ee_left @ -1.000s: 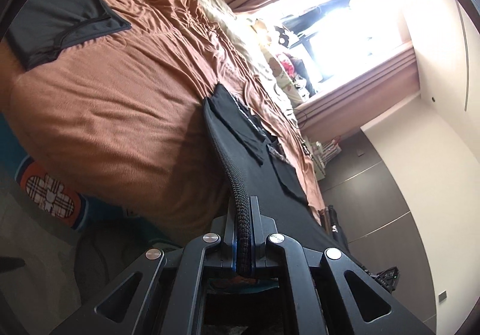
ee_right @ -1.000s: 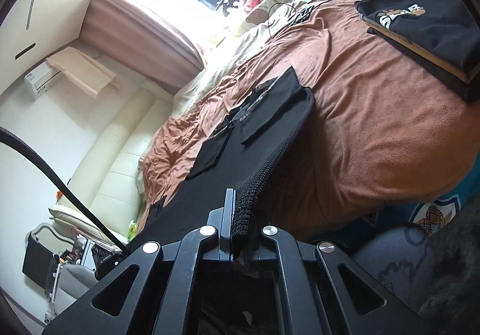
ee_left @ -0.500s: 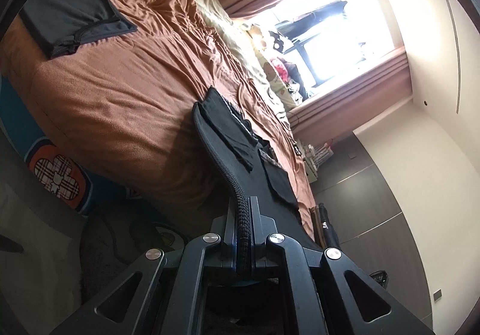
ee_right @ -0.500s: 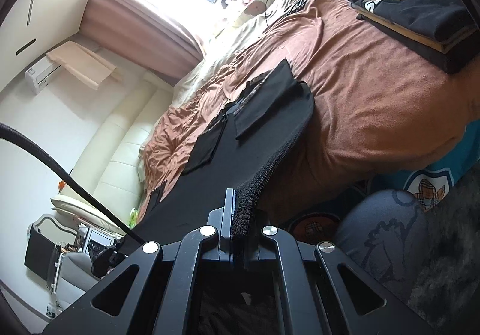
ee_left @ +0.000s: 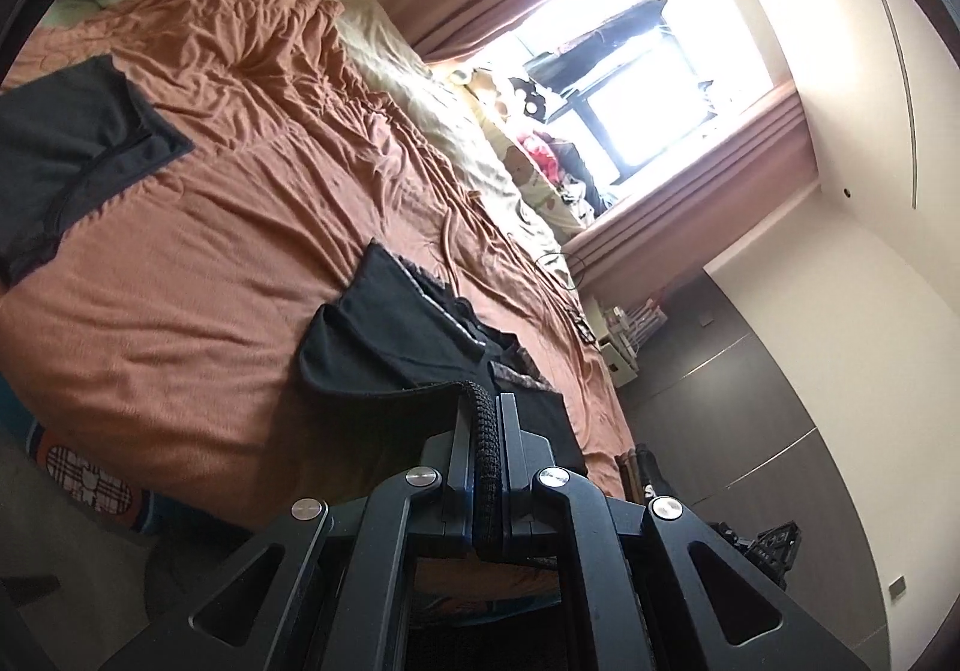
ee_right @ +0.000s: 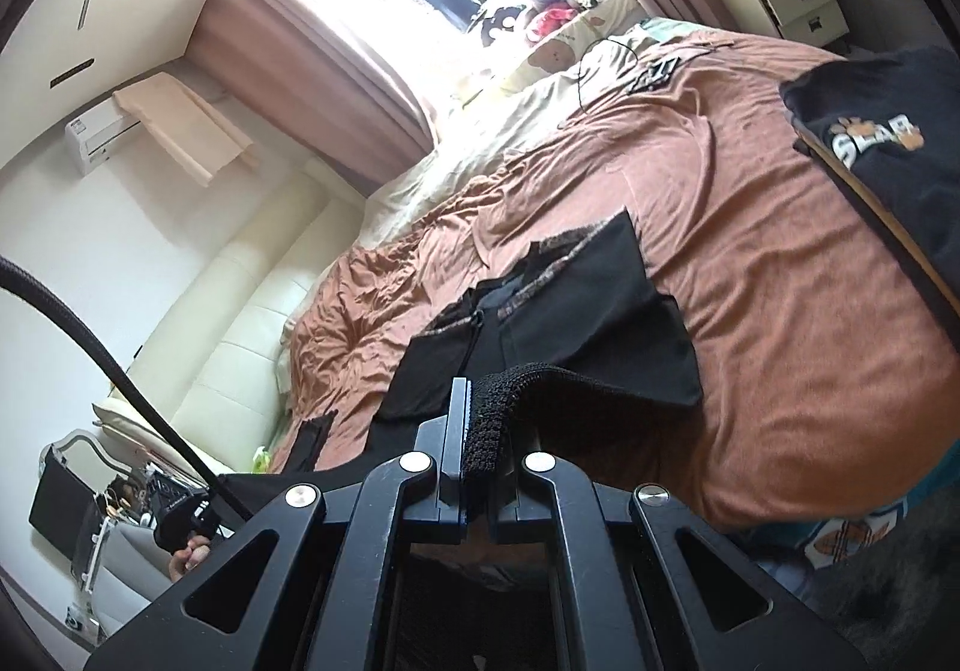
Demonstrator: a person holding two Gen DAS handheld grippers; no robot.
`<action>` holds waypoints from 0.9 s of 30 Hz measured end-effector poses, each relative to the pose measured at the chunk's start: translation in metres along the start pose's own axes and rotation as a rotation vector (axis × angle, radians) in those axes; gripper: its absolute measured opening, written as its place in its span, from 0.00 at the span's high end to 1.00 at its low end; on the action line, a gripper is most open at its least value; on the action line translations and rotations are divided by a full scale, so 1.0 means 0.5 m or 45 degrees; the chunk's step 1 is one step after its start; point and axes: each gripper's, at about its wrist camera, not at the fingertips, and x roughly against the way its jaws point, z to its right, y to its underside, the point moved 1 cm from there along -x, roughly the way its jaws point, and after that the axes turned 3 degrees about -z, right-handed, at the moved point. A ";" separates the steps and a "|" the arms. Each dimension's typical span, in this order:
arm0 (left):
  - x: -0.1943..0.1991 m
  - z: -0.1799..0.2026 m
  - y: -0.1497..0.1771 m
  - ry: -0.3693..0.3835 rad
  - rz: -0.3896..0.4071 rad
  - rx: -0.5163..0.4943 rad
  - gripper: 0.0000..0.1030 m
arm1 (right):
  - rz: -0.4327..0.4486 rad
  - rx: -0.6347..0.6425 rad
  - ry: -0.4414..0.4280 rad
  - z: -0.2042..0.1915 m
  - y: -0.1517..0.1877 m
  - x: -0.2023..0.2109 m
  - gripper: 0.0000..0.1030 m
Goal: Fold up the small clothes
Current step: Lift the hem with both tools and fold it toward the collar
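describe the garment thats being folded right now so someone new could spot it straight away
Start at the big bed with the rust-brown cover. Near its foot edge lies a black garment, its sides already folded inward and its knitted hem lifted, with the left gripper and right gripper shut on it. The other dark clothes, such as the printed folded stack, lie untouched.
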 end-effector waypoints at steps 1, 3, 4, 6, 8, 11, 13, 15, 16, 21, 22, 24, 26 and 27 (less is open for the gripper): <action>-0.008 0.008 -0.016 -0.006 0.000 -0.010 0.95 | 0.000 0.007 0.003 -0.001 -0.014 -0.009 1.00; -0.027 0.020 -0.047 -0.021 -0.006 -0.031 0.95 | 0.002 0.020 0.019 -0.003 -0.045 -0.031 1.00; -0.036 0.025 -0.064 -0.025 -0.009 -0.036 0.95 | 0.002 0.025 0.026 -0.004 -0.057 -0.040 1.00; -0.054 0.036 -0.093 -0.025 -0.008 -0.047 0.95 | 0.001 0.035 0.039 -0.006 -0.086 -0.067 1.00; -0.074 0.050 -0.119 -0.048 -0.009 -0.070 0.95 | 0.001 0.045 0.047 -0.004 -0.108 -0.089 1.00; -0.111 0.066 -0.156 -0.077 -0.019 -0.098 0.95 | -0.001 0.040 0.061 0.002 -0.142 -0.126 1.00; -0.135 0.072 -0.178 -0.100 -0.024 -0.112 0.95 | -0.006 0.035 0.077 0.006 -0.159 -0.149 1.00; -0.157 0.074 -0.196 -0.117 -0.028 -0.116 0.95 | -0.015 0.033 0.094 0.011 -0.176 -0.172 1.00; -0.171 0.073 -0.206 -0.130 -0.030 -0.120 0.95 | -0.020 0.031 0.097 0.013 -0.185 -0.182 1.00; -0.245 0.064 -0.242 -0.203 -0.063 -0.136 0.95 | -0.039 0.012 0.135 0.031 -0.228 -0.246 1.00; -0.262 0.061 -0.250 -0.215 -0.073 -0.139 0.95 | -0.041 0.009 0.143 0.035 -0.234 -0.255 1.00; -0.295 0.054 -0.263 -0.241 -0.090 -0.139 0.95 | -0.050 -0.006 0.163 0.045 -0.251 -0.283 1.00; -0.333 0.041 -0.278 -0.275 -0.105 -0.136 0.95 | -0.057 -0.026 0.183 0.056 -0.264 -0.311 1.00; -0.347 0.036 -0.283 -0.288 -0.109 -0.132 0.95 | -0.060 -0.035 0.192 0.060 -0.271 -0.323 1.00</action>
